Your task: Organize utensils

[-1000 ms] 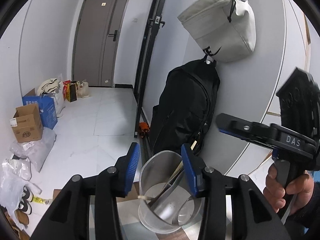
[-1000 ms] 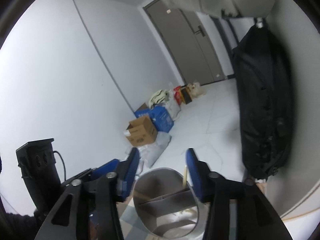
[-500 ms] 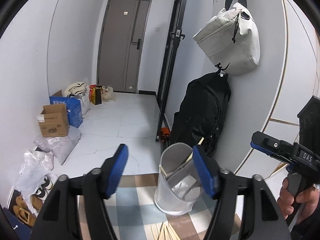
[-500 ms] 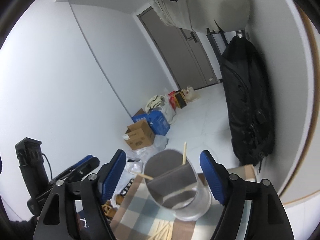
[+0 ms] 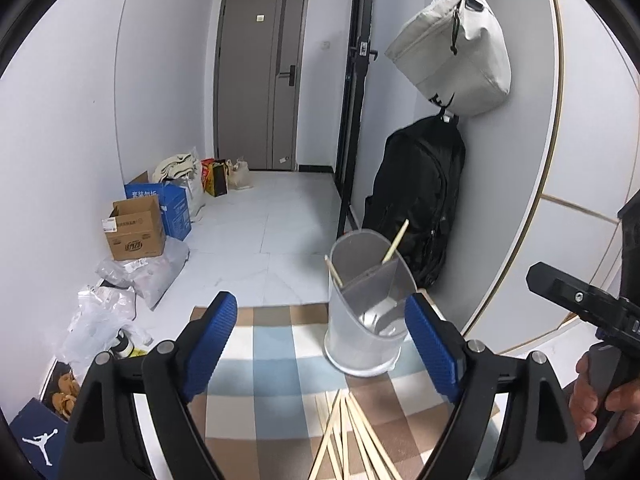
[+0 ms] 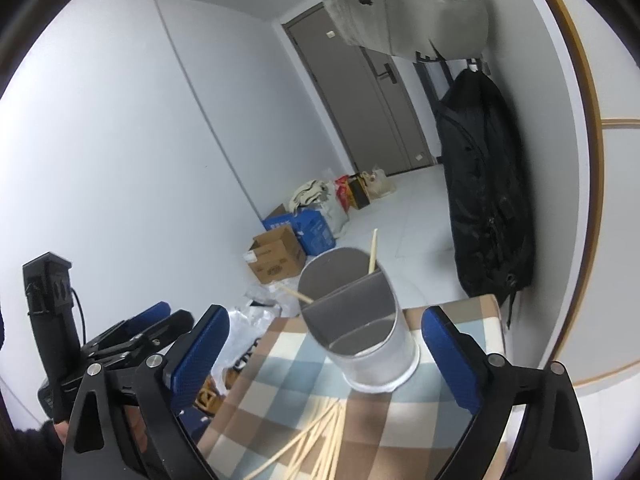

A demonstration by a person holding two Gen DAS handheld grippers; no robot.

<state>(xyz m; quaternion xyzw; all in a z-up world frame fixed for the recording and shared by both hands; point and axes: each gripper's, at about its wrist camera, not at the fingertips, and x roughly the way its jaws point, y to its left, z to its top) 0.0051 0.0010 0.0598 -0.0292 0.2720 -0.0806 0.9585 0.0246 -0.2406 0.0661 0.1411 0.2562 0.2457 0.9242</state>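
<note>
On checked cloth (image 5: 276, 364): translucent round divided holder (image 5: 366, 312), thin wood sticks (image 5: 352, 436); both claws opening, empty, ribbed blue pads (image 6: 200, 354)

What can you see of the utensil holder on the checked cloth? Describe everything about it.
The holder is a round, translucent grey-white tub, plastic by the look of it, with a rim cut on a slant so the back wall stands higher than the front. A dark divider splits it into compartments. It stands upright on the checked cloth, near its far edge. Two chopsticks lean inside the back compartment, tips above the rim. More chopsticks lie loose on the cloth in front. Nothing grips it.
</note>
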